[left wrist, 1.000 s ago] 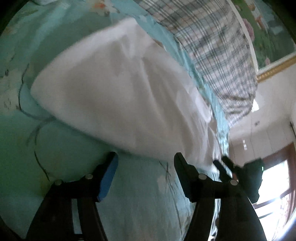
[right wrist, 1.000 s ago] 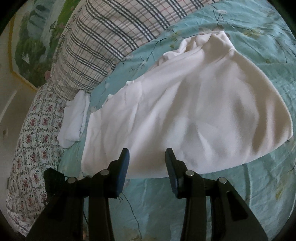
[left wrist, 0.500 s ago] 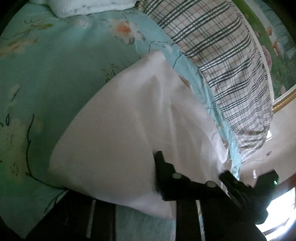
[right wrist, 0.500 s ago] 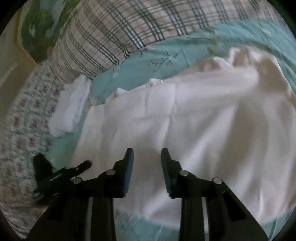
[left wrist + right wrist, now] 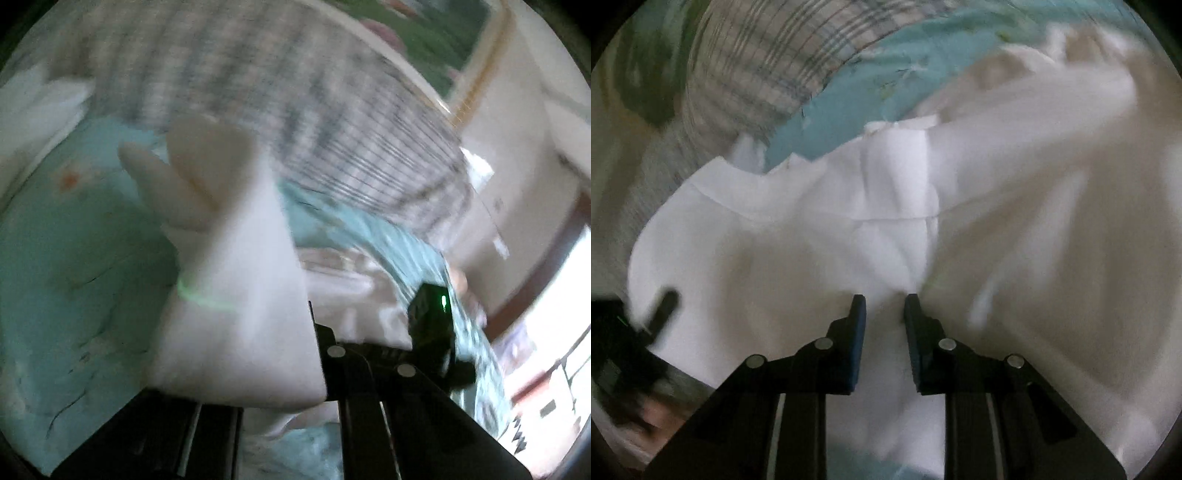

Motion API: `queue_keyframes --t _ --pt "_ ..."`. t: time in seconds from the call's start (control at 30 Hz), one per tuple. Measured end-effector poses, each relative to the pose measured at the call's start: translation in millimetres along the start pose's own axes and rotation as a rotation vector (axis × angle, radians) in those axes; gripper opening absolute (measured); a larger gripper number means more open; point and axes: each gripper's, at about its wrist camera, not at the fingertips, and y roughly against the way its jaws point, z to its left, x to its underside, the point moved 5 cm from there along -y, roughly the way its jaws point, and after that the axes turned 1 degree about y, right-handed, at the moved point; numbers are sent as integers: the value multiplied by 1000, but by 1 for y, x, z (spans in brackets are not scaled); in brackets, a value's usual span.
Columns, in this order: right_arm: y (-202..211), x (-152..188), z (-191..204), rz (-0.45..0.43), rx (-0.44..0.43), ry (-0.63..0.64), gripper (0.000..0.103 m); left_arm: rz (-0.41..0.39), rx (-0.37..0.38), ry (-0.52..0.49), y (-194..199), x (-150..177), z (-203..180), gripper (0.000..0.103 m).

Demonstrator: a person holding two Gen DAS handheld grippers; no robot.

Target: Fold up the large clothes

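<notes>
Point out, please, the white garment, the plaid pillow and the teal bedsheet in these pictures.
white garment [image 5: 894, 192]: right wrist view, on its flat middle panel.
plaid pillow [image 5: 295, 110]: left wrist view, on its blurred checked face.
teal bedsheet [image 5: 74, 258]: left wrist view, on a bare stretch left of the garment.

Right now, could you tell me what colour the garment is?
White garment; clearest in the right wrist view.

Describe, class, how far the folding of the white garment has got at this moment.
Done: no fold visible; the white garment lies spread and rumpled on the teal sheet. In hand: the left gripper lifts a fabric edge draped over it; the right gripper, jaws apart, sits over cloth. Left: every fold.
</notes>
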Motion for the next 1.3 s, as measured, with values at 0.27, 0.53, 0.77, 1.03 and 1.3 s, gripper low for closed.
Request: queue_keyframes --t 0.27,0.53,0.77,1.03,1.3 --pt "112 -23 -66 -229 -347 -315 74 206 -46 -353 -110 61 -101 7" --pt "97 -24 -68 -143 -156 -206 74 227 -97 -416 -134 89 -101 7" --pt "61 -59 -40 -78 24 -28 73 195 -110 -477 -126 91 -110 7" --pt "85 -77 -20 -131 -11 114 14 137 -56 -538 -100 70 -146 7" --pt "132 -84 -57 -205 108 137 14 226 22 -577 -147 93 -186 8"
